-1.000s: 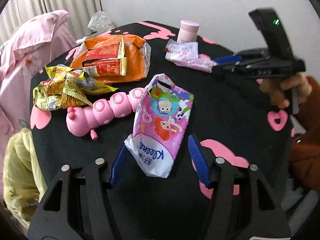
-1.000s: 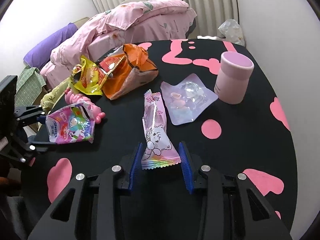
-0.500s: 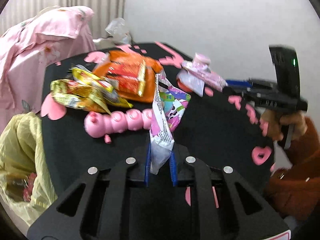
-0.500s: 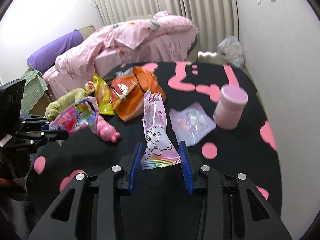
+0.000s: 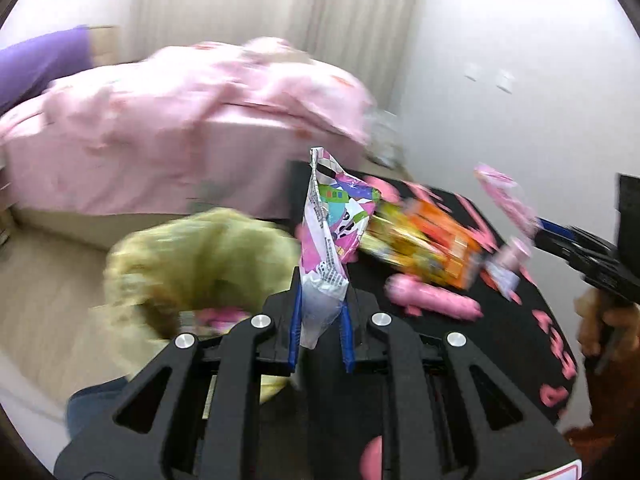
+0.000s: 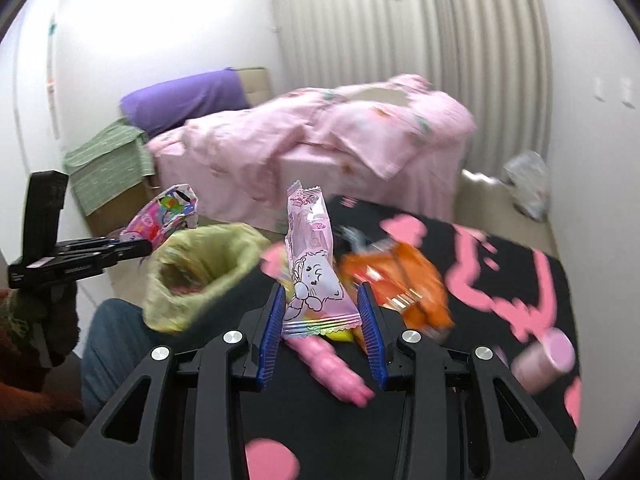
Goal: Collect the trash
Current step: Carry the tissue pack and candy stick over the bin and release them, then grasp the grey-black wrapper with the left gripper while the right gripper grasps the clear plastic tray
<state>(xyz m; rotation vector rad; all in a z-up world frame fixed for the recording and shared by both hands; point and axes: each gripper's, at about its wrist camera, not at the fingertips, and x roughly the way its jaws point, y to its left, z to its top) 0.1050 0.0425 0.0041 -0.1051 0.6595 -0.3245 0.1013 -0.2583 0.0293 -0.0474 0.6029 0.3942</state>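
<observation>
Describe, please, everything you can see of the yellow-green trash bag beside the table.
The yellow-green trash bag is thin, crinkled plastic, slumped with its mouth open upward beside the black table. Something pink shows inside, blurred. It sits near a person's denim-clad leg; whether they touch is unclear. The left hand-held gripper holds a colourful tissue pack at its rim's far side, not visibly touching it.

White walls (image 6: 160, 40), pale pleated curtains (image 6: 420, 32), a bed (image 6: 320, 140) buried in a pink duvet with a purple pillow (image 6: 188, 100), light wood floor (image 5: 44, 276).
</observation>
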